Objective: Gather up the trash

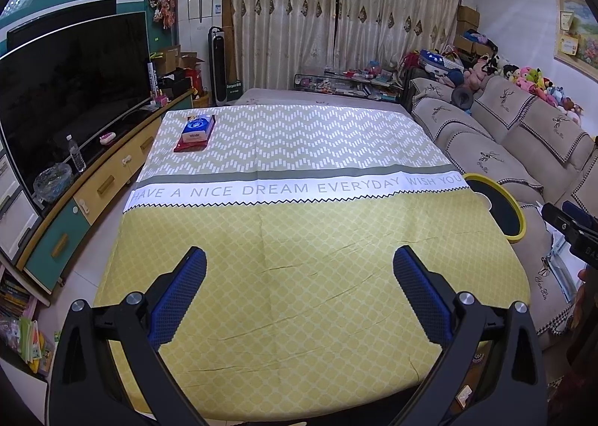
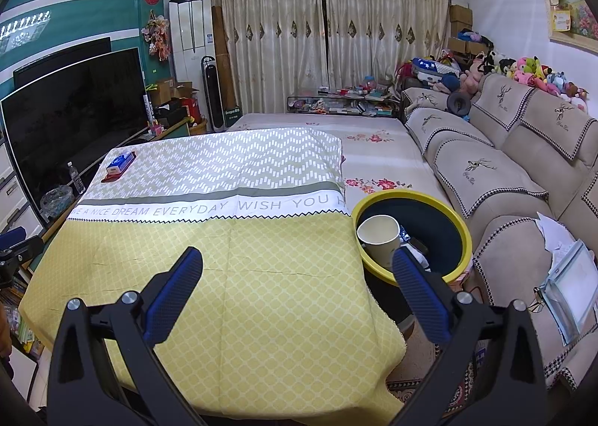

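A yellow-rimmed dark bin (image 2: 458,228) stands at the table's right edge, also in the left wrist view (image 1: 514,201). A white paper cup (image 2: 379,239) lies tilted inside it with other small items. My left gripper (image 1: 299,265) is open and empty above the yellow tablecloth (image 1: 299,258). My right gripper (image 2: 297,267) is open and empty above the cloth's right side (image 2: 261,276), its right finger (image 2: 420,291) over the bin's near rim. The right gripper's body shows in the left wrist view (image 1: 572,228).
A blue tissue pack on a red tray (image 1: 196,132) lies at the table's far left corner, also in the right wrist view (image 2: 119,164). A TV (image 1: 74,89) and cabinet stand on the left, a beige sofa (image 2: 504,172) on the right, and curtains behind.
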### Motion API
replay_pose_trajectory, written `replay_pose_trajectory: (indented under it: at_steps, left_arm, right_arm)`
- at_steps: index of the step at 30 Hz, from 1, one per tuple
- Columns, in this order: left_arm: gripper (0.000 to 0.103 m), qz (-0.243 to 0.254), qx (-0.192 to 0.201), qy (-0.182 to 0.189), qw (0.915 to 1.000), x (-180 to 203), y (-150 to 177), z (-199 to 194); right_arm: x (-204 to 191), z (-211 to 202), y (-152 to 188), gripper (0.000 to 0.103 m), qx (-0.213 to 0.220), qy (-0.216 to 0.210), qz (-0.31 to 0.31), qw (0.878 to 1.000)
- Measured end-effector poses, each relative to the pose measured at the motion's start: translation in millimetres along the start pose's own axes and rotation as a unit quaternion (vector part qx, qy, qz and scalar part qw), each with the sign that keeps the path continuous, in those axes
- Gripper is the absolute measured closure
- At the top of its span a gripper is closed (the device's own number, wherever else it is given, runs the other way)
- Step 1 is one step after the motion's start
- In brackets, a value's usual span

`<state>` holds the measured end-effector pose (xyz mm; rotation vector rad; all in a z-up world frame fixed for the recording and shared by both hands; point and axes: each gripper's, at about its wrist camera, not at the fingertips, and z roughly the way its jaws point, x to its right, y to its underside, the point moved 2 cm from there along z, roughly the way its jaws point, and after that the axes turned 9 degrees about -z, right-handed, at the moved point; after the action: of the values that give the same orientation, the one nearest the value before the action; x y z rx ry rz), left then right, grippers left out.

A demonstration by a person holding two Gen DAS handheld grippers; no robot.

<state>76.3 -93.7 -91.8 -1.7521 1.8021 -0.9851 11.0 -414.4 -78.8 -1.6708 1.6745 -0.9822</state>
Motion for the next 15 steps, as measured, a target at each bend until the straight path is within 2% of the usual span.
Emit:
replay_pose_trajectory:
  at_steps: [7,15]
  left_arm:
    - [0.005,-0.005,-0.01,0.004,0.9999,-0.5,0.2,4.4]
    - [0.004,-0.001,-0.002,-0.002,1.0,0.7,-2.0,2.4]
  right_arm:
    - [-1.5,1.9,3.4,0.006,-0.004,-0.002,-0.002,1.0]
    - [-2.3,4.3,2.3,0.006,-0.008,-0.005,-0.003,1.0]
